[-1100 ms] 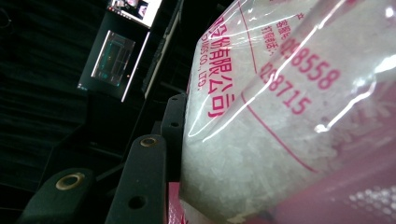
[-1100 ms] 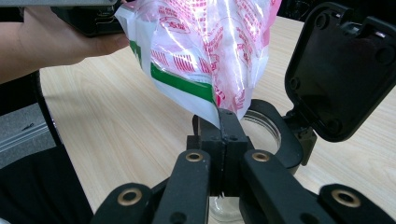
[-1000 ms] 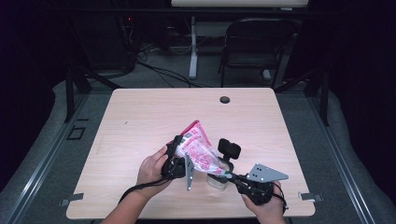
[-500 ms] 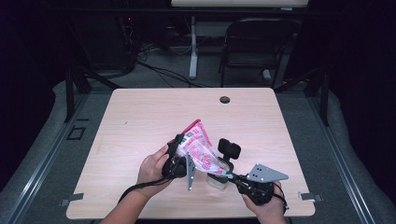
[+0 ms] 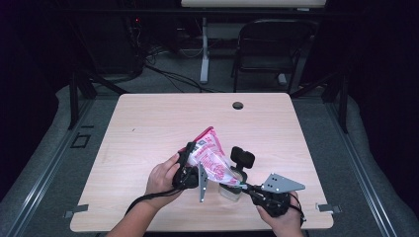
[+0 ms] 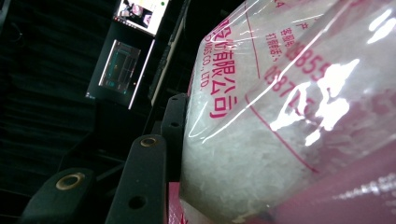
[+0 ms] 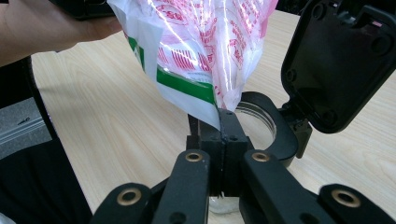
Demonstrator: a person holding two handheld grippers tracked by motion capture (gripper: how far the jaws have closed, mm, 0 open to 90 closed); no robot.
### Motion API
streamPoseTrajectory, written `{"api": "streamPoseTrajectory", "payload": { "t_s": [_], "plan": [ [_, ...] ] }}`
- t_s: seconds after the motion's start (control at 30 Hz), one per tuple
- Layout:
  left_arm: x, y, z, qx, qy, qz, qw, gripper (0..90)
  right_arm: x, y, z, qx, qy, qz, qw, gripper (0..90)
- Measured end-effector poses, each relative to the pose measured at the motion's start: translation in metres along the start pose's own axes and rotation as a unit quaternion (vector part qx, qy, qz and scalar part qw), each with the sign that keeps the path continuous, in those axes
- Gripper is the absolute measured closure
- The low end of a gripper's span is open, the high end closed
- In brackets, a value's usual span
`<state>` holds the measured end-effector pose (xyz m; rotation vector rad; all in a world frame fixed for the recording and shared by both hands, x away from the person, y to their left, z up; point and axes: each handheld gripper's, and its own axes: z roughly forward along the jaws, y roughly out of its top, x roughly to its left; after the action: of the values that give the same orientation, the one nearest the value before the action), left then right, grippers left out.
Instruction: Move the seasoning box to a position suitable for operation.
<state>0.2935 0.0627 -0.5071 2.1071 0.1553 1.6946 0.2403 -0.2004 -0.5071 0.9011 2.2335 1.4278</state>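
Observation:
A pink-and-white plastic bag [image 5: 212, 158] of white grains hangs tilted above the front of the wooden table [image 5: 148, 123]. My left gripper [image 5: 190, 160] is shut on its upper side; in the left gripper view the bag [image 6: 289, 116] presses against one black finger [image 6: 142, 186]. My right gripper [image 5: 240, 184] is shut on the bag's lower corner [image 7: 212, 112]. Directly under that corner stands a clear jar [image 5: 231, 191] with its black flip lid [image 5: 242, 157] open. In the right gripper view the jar's mouth [image 7: 259, 121] lies just behind my gripper [image 7: 219, 123], and the lid [image 7: 336, 60] stands up at right.
A round cable hole [image 5: 238, 105] sits near the table's far edge. A black chair [image 5: 272, 44] and cables stand on the floor beyond the table. A lit monitor [image 6: 121, 70] shows far off in the left gripper view.

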Motion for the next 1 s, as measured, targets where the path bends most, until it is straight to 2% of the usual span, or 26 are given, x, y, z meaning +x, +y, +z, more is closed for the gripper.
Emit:
{"api": "streamPoseTrajectory", "payload": {
  "t_s": [0.03,0.33,1.0],
  "plan": [
    [0.0008,0.0004,-0.0005,0.005,-0.002,0.005,1.0000,67.2,0.0001,-0.0002,0.0004,-0.001,0.000,0.001,1.0000,90.0],
    [0.0001,0.0024,-0.0003,0.006,-0.003,0.007,1.0000,67.3,-0.0022,-0.0016,0.0009,0.004,-0.001,0.006,1.0000,90.0],
    [-0.0042,0.0073,0.0011,-0.006,-0.003,0.007,1.0000,67.3,-0.0076,-0.0046,0.0006,0.015,-0.013,0.013,0.9997,90.0]
  ]
}}
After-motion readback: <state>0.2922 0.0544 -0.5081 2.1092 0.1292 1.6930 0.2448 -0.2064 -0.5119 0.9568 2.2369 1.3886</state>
